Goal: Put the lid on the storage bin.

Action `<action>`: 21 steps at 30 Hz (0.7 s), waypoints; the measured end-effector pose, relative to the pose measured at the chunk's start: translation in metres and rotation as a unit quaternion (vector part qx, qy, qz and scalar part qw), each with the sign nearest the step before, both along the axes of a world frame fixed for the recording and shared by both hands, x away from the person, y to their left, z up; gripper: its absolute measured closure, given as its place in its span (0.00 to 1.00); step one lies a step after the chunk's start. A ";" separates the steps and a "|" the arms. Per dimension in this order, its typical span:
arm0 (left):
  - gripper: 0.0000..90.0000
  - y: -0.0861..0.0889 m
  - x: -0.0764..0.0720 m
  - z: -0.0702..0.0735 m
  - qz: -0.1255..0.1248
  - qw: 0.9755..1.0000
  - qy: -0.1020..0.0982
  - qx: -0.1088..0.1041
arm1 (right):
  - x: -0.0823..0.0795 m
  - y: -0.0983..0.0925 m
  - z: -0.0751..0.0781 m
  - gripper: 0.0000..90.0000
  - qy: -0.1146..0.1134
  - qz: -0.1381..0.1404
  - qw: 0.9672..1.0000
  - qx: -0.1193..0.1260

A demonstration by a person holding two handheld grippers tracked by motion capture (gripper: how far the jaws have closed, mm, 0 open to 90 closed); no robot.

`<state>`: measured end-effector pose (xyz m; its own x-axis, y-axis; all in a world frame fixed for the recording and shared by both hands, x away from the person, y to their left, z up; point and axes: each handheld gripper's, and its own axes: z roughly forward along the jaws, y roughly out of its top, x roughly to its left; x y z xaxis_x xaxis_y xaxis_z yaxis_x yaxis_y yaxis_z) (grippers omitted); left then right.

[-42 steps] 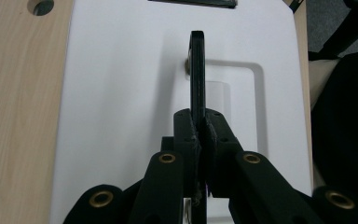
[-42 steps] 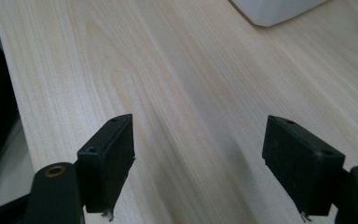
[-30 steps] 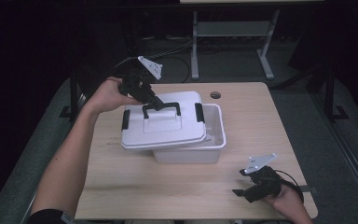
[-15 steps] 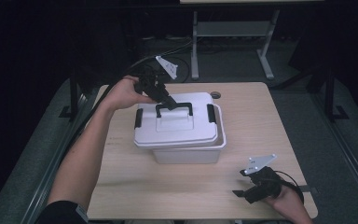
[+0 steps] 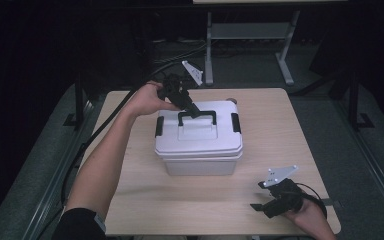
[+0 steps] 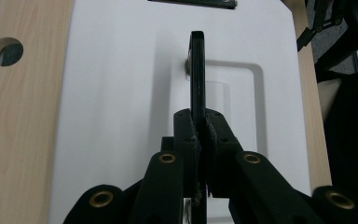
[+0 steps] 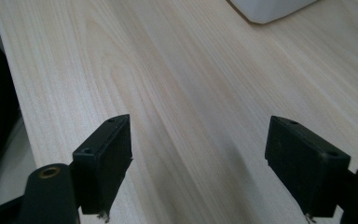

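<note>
A white plastic box (image 5: pixel 200 165) stands in the middle of the table. Its white lid (image 5: pixel 198 137) lies over it with the edges lined up, a black latch on each short side. The lid's black handle (image 5: pixel 205 114) stands upright. My left gripper (image 5: pixel 192 110) reaches in from the far left and is shut on that handle. In the left gripper view the pads (image 6: pixel 187 135) pinch the thin handle (image 6: pixel 196 70) above the lid (image 6: pixel 116 93). My right gripper (image 5: pixel 261 206) rests open near the front right corner, jaws wide over bare wood (image 7: pixel 198 154).
The wooden table (image 5: pixel 290 135) has a round cable hole (image 5: pixel 232 100) just behind the box. A corner of the box (image 7: pixel 270 9) lies ahead of the right gripper. Dark floor and a desk frame (image 5: pixel 250 35) lie beyond the far edge.
My left gripper has carried the lid by its handle to the right, from hanging off the box's left side to lying square over it. The right gripper has stayed put.
</note>
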<state>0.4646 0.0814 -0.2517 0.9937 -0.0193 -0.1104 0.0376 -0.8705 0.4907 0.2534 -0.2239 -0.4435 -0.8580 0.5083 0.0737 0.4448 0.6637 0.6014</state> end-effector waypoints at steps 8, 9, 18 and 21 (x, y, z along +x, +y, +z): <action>0.94 -0.007 0.004 -0.009 -0.001 1.000 0.007 0.007 | 0.000 0.000 0.000 0.25 -0.003 0.002 1.000 0.000; 0.94 -0.008 0.004 -0.010 -0.003 1.000 0.008 0.010 | 0.000 0.000 0.000 0.25 -0.003 0.003 1.000 -0.001; 0.94 -0.010 0.007 -0.015 -0.003 1.000 0.015 0.019 | 0.000 0.000 0.001 0.25 -0.002 0.002 1.000 0.001; 0.94 -0.011 0.006 -0.016 -0.009 1.000 0.019 0.019 | 0.000 0.001 0.000 0.25 0.001 0.003 1.000 0.000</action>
<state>0.4710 0.0705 -0.2673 0.9882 -0.0329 -0.1498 0.0395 -0.8894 0.4554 0.2530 -0.2232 -0.4440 -0.8611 0.5029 0.0755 0.4417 0.6661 0.6010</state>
